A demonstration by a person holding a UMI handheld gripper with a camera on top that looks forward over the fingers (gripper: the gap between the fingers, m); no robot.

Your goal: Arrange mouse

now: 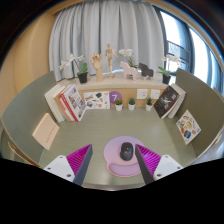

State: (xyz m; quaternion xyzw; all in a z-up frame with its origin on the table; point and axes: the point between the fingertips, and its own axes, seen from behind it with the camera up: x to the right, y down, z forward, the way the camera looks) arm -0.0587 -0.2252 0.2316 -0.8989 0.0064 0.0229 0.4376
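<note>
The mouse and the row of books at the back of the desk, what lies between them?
In the gripper view, bare desk lies between the mouse and the row of books. The mouse sits on a round mat between the open claw's fingers.

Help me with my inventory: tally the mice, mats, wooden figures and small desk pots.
Mouse: 1
Mat: 1
Wooden figure: 1
Small pots: 3
Total: 6
The gripper is open, with the mouse standing between its fingers.
</note>
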